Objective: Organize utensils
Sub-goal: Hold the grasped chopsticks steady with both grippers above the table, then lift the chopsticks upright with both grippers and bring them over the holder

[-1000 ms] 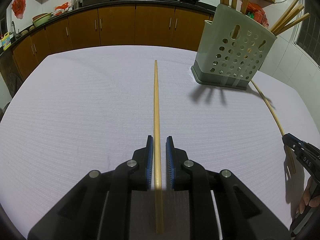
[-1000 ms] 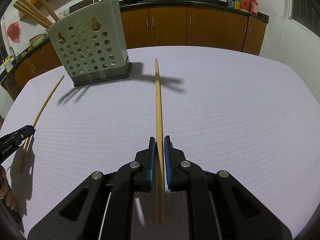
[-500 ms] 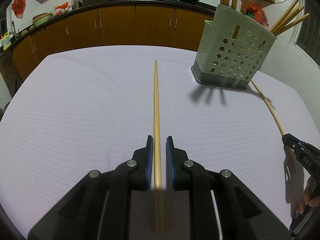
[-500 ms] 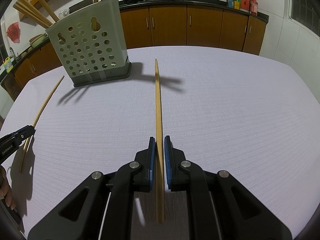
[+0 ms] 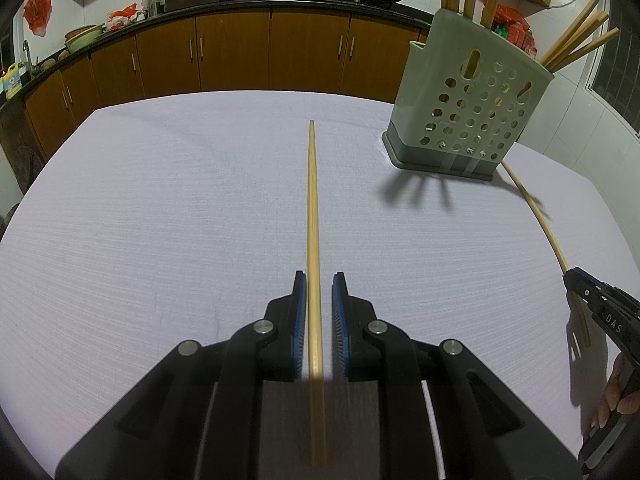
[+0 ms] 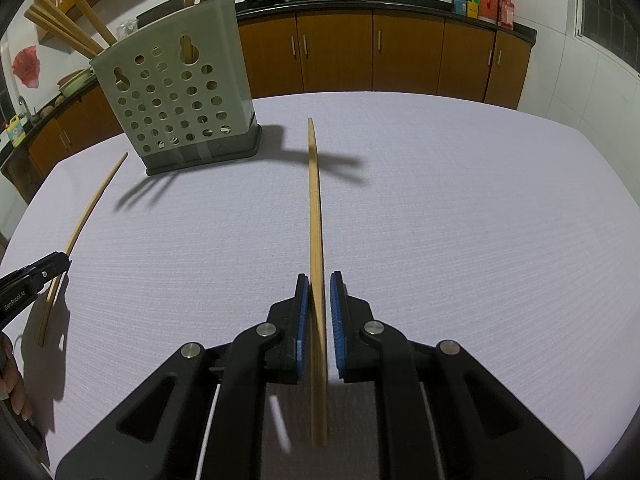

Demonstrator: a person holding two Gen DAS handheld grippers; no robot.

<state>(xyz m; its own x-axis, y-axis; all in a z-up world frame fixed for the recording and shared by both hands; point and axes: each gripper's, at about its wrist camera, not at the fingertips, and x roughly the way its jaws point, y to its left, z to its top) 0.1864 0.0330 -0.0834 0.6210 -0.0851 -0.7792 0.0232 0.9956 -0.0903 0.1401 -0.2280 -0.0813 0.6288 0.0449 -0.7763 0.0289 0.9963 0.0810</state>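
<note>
Bamboo is the material in both claws. The left gripper (image 5: 319, 280) is held low and level over the lilac tablecloth (image 5: 160, 240), pointing straight ahead. Its blue pads are drawn in on a bamboo chopstick (image 5: 312, 200); the left pad touches the stick, and a thin gap shows at the right pad. The right gripper (image 6: 319, 280) takes the same low, forward pose, its jaws narrowed on a second chopstick (image 6: 314, 208), which rests against the left pad.

Each stick is pale, plain and slim. It runs from over the claw's body out ahead of the fingertips and tapers to its far tip.

The grey perforated utensil holder (image 5: 472, 120) stands ahead and to the right of the left gripper, and ahead and to the left of the right one. More chopsticks stand in it.

Compared with half a second ago and a second ago, no change is noted. Both claws keep the same position, the same jaw spacing and the same stick alignment.
</note>
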